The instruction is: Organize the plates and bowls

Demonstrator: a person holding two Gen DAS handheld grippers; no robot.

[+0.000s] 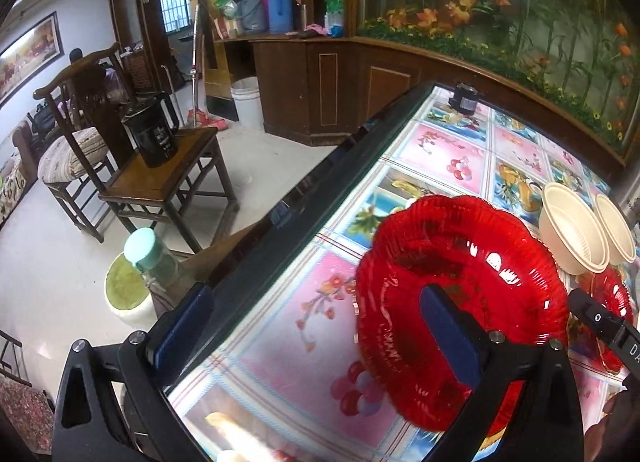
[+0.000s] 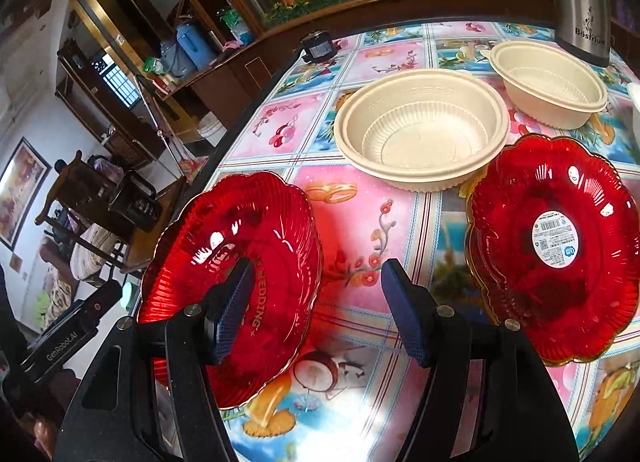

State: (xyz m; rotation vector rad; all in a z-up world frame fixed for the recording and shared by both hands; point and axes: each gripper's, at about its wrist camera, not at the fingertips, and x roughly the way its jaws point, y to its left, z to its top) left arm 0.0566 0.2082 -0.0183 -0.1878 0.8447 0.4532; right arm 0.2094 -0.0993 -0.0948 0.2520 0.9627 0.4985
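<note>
Red plates: two. One red plate (image 2: 236, 282) sits near the tabletop's left edge; a labelled red plate (image 2: 560, 250) lies well to its right, apparently on top of a gold-rimmed one, though the view is poor. Cream bowls: two, the near bowl (image 2: 420, 133) just behind the plates and the far bowl (image 2: 552, 81) beside a steel kettle (image 2: 580, 1).

Left gripper (image 1: 316, 338): jaws wide apart, one finger over the tabletop's left edge, the other over the first plate; contact unclear. Right gripper (image 2: 320, 310): jaws wide, its left finger over that same plate, nothing clamped.

Tabletop (image 2: 360, 221): glass over a floral patterned cloth. Room: wooden chairs (image 1: 160, 177), cabinets, white tiled floor.
</note>
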